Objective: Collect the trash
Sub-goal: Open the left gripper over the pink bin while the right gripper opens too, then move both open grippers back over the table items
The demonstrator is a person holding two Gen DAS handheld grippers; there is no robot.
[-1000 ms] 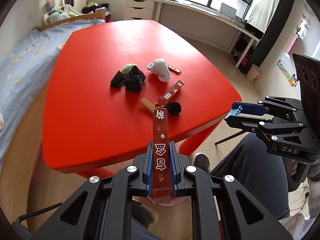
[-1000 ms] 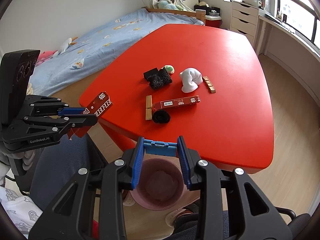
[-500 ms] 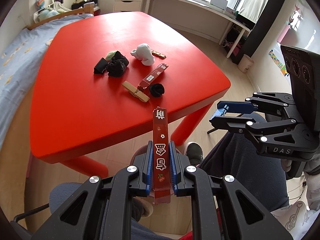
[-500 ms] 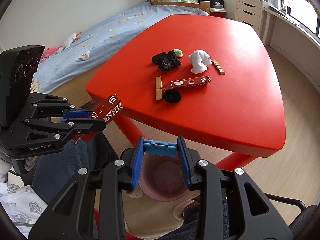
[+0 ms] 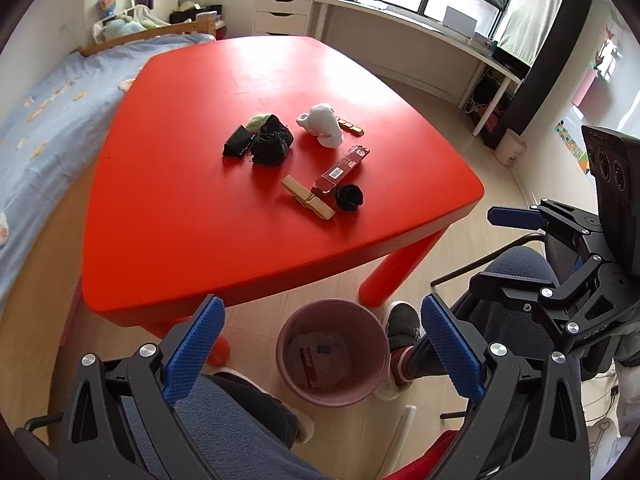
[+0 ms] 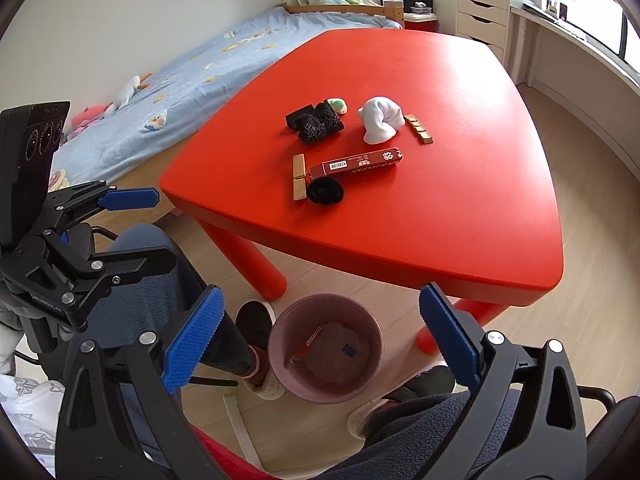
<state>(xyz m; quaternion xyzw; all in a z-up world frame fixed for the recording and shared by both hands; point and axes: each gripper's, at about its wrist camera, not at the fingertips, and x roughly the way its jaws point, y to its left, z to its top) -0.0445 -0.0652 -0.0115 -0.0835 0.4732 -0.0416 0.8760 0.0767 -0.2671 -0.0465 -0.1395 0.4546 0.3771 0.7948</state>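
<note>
Hovering: left gripper (image 5: 322, 348) spread | red wrapper (image 5: 310, 360) below, in bin (image 5: 334, 398)

pink bin (image 5: 374, 394) upright on the floor beside the red table (image 5: 168, 208), a red wrapper (image 5: 308, 362) lying inside. on the table: a long red box (image 5: 341, 168), flat; touching its near end, a clothespin (image 5: 307, 197) and a black ball (image 5: 349, 197).
</note>
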